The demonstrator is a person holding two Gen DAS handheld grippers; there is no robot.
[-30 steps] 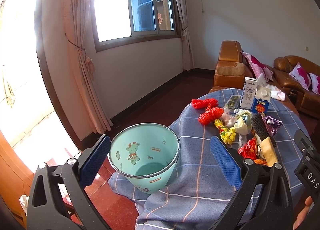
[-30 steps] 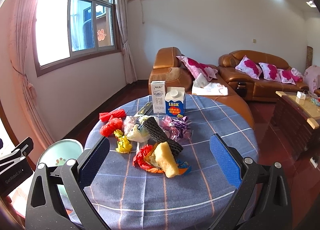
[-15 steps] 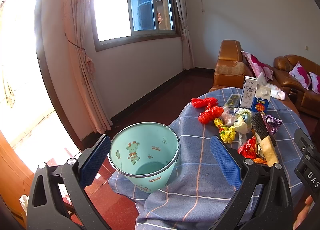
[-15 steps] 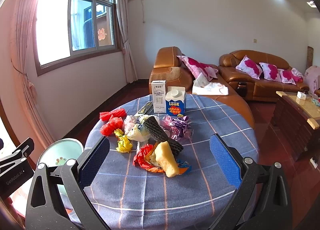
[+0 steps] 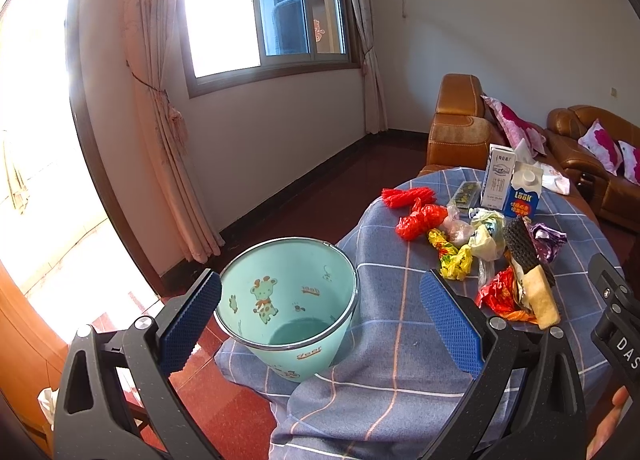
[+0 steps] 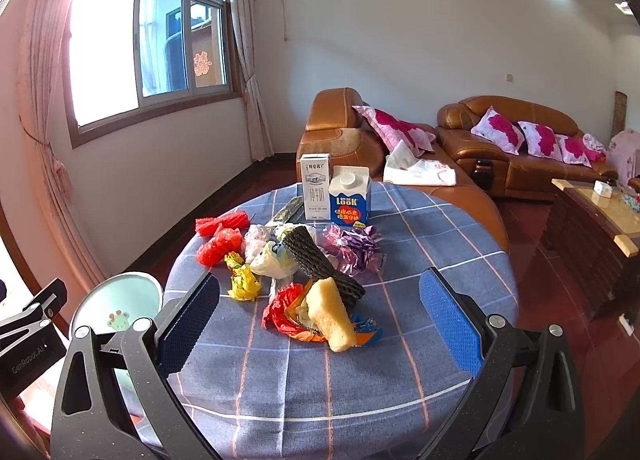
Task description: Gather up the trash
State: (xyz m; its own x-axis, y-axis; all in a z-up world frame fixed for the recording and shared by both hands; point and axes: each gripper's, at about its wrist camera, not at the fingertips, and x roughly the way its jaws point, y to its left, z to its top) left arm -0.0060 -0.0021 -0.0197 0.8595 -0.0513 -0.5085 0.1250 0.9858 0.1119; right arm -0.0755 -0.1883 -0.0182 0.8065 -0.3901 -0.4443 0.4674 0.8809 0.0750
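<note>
A pale green bin [image 5: 296, 300] with cartoon prints stands beside the round table, pressed against the blue checked cloth [image 5: 400, 340]. My left gripper [image 5: 320, 324] hangs open above and around the bin's rim, holding nothing. Trash lies in a heap on the table: a yellow sponge piece [image 6: 332, 312] on red wrappers [image 6: 284, 308], a black foam net [image 6: 320, 264], a yellow wrapper [image 6: 242, 280], red nets [image 6: 220, 236], purple foil [image 6: 356, 248], two cartons [image 6: 336, 195]. My right gripper [image 6: 320, 324] is open, just short of the sponge.
The bin [image 6: 116, 308] shows at the lower left in the right wrist view, beside the other gripper's body. Brown leather sofas [image 6: 500, 139] with pink cushions stand behind the table. A wooden side table [image 6: 592, 219] is to the right. A window and curtains fill the left wall.
Almost nothing differs; the right wrist view has crept slightly toward the trash heap. Both grippers stay open and empty.
</note>
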